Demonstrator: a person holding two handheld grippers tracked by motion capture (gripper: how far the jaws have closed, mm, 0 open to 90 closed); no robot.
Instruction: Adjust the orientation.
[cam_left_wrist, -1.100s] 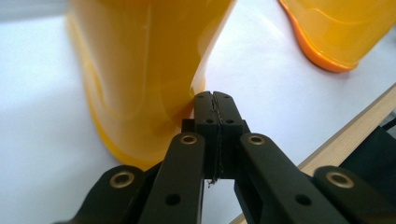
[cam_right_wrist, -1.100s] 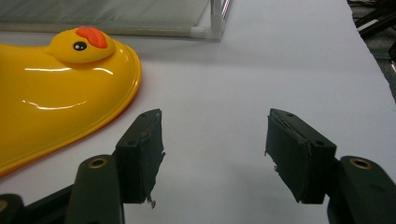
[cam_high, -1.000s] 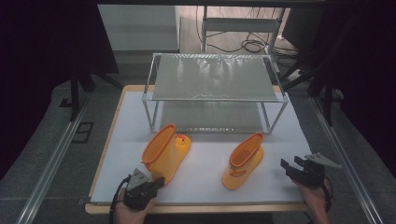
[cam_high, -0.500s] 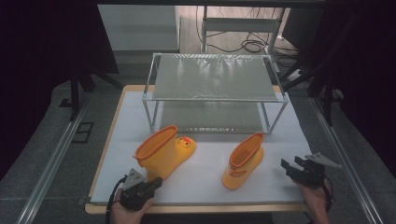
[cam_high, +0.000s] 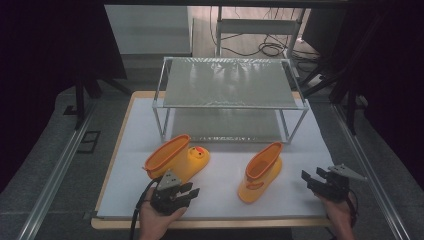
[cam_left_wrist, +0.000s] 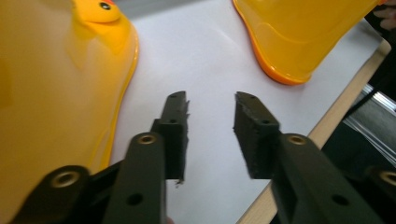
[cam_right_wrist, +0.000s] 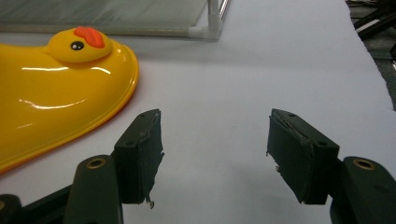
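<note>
Two yellow rubber rain boots sit on the white tabletop (cam_high: 225, 190) in front of a two-tier wire rack (cam_high: 230, 95). The left boot (cam_high: 177, 159), with a duck face on its toe, lies tipped on its side near the left; the right boot (cam_high: 260, 172) stands upright to its right. The left tongs (cam_high: 175, 192) hover released just beside the tipped boot's near edge, nothing between the jaws. The right tongs (cam_high: 325, 182) are likewise spread and empty, well apart from the upright boot, near the right edge.

The work in hand looks to be picking up the fallen boot. It would go best by pinching the orange-rimmed shaft opening (cam_high: 167, 152), one jaw inside and one outside, since the glossy rounded foot would likely slip. Close firmly, then lift while swinging the sole downward.
</note>
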